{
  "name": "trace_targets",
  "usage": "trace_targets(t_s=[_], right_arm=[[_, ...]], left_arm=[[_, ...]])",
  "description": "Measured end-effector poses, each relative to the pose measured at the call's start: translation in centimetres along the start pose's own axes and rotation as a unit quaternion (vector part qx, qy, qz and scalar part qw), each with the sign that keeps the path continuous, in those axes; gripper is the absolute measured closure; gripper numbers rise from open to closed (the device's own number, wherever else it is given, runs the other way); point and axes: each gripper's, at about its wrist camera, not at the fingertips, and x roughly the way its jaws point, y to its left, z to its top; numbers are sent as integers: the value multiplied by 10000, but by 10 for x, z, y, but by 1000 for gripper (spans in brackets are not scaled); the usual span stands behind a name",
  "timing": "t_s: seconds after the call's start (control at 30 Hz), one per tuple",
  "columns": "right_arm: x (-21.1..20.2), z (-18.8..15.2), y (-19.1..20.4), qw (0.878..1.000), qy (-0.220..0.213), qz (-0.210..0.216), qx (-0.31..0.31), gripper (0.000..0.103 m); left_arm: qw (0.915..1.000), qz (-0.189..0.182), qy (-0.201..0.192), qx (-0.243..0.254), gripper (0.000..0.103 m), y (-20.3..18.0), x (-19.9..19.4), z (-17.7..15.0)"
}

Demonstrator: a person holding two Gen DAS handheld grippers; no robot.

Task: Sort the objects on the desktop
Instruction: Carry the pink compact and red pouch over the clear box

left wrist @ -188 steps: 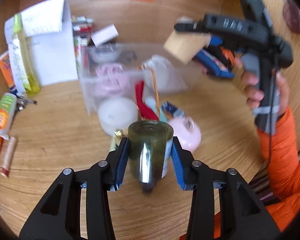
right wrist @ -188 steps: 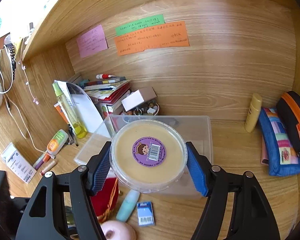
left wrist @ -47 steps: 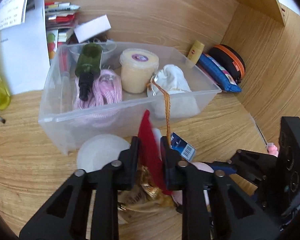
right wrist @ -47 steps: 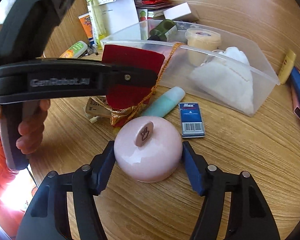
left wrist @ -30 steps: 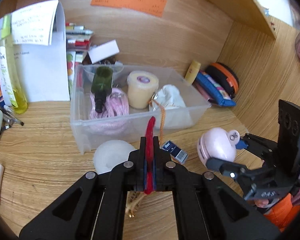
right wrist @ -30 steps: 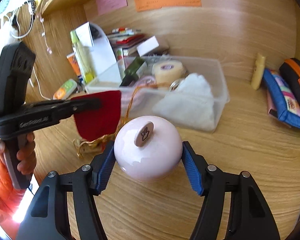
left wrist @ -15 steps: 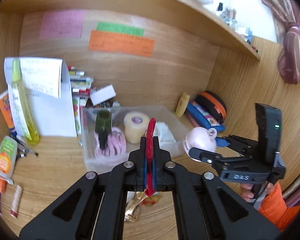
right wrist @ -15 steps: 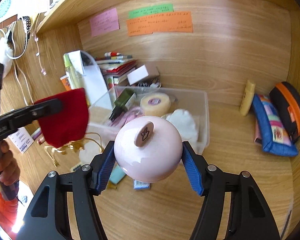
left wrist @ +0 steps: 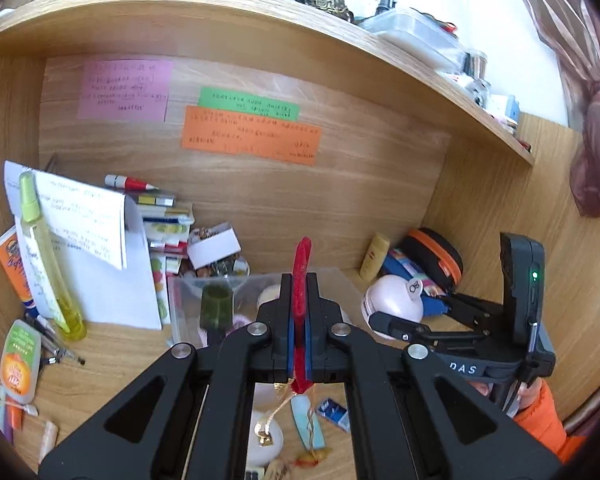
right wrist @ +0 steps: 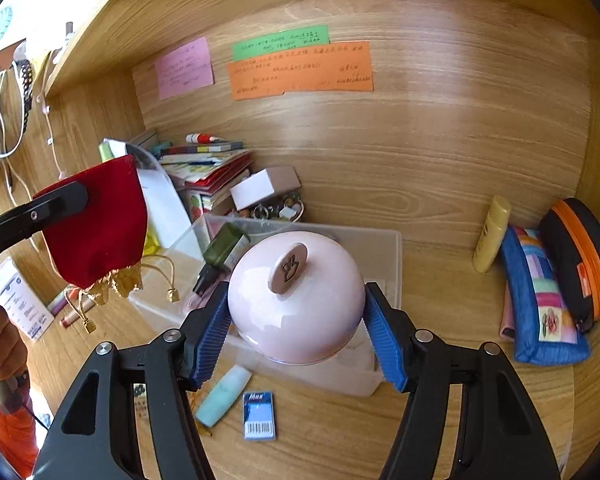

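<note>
Bin (right wrist: 392, 256) holds green bottle (right wrist: 224, 250); left fingers (left wrist: 299, 312) pinch red pouch (right wrist: 98, 224), right fingers (right wrist: 374, 330) clamp pink dome (right wrist: 296, 300).

pink dome (right wrist: 296, 300) between blue pads (right wrist: 210, 332)

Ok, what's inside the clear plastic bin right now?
In the clear bin a dark green bottle lies tilted, with something pink beside it. The pink dome held by the right gripper covers the rest.
</note>
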Motion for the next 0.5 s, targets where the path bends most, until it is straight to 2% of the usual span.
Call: trace_targets(t_s=[0.3, 0.5], right_arm=[[15, 23, -7, 9999, -57, -126, -28, 42], [37, 29, -19, 9997, 74, -182, 153, 42]], left_arm=[[9998, 164, 109, -73, 101, 7, 40, 16], [9987, 382, 243, -251, 101, 19, 71, 17]])
